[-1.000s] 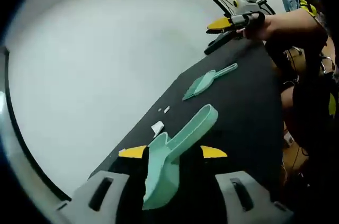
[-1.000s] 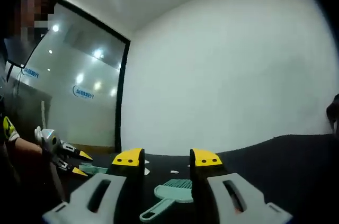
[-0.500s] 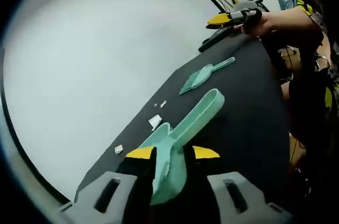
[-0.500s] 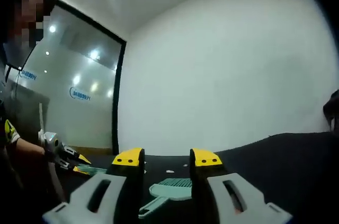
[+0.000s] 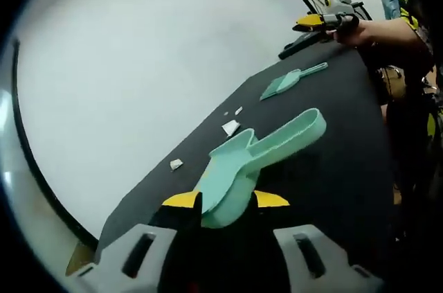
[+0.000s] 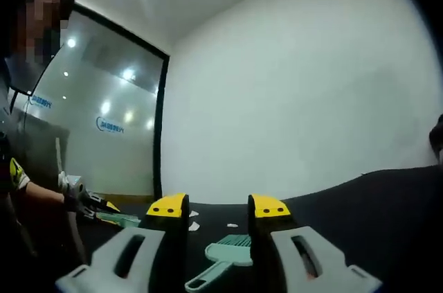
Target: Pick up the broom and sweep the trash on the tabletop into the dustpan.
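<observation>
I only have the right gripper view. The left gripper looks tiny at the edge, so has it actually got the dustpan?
Observer: Yes. In the left gripper view the left gripper is shut on the dustpan, whose handle points away.
Operator: How many paper scraps do you count?
Observer: Four on the table: a large scrap, two tiny scraps, and a stray scrap beside the dustpan.
Operator: Am I touching the broom?
Observer: No. The right gripper hovers above the broom, clear of it.
</observation>
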The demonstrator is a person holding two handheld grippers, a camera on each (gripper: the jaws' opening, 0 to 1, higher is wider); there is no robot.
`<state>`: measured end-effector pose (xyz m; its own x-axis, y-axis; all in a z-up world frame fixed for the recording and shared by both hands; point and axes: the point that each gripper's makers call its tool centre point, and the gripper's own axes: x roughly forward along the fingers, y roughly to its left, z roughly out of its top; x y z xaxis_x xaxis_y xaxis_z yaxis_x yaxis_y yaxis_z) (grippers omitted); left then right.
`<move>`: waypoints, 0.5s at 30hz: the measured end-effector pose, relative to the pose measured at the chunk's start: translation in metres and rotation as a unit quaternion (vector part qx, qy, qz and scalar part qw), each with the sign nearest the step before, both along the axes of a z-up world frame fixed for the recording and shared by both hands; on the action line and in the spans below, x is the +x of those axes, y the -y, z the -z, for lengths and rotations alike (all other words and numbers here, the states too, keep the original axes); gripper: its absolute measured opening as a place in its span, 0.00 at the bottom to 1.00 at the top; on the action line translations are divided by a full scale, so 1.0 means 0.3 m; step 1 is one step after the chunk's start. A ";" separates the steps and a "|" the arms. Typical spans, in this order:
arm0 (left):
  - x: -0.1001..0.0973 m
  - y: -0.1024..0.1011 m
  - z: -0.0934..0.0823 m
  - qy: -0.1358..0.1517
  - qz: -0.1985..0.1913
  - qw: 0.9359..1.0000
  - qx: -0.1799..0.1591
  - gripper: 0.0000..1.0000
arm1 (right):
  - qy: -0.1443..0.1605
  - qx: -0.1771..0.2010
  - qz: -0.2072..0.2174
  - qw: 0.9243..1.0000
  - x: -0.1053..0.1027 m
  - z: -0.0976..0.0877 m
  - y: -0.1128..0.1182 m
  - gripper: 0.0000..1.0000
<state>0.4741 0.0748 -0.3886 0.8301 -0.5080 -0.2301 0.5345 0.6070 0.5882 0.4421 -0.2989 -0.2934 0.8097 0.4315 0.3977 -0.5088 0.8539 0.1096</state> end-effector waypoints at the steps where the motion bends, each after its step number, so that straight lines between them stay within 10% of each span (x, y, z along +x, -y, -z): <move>1: 0.011 -0.014 0.002 -0.002 -0.005 1.000 -0.004 0.26 | 0.000 0.001 0.001 1.000 0.000 0.000 0.002 0.32; 11: 0.039 -0.088 -0.006 -0.005 -0.032 0.999 -0.005 0.26 | -0.003 -0.001 0.004 1.000 -0.002 0.002 0.010 0.32; 15: -0.010 -0.048 -0.114 0.033 -0.020 0.999 0.000 0.25 | -0.005 -0.005 0.005 1.000 0.000 0.006 0.009 0.32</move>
<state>0.4712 0.0892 -0.3543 0.8629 -0.4745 -0.1739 0.4697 0.6262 0.6223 0.4420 -0.3017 -0.2953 0.8178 0.4278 0.3850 -0.4996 0.8598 0.1058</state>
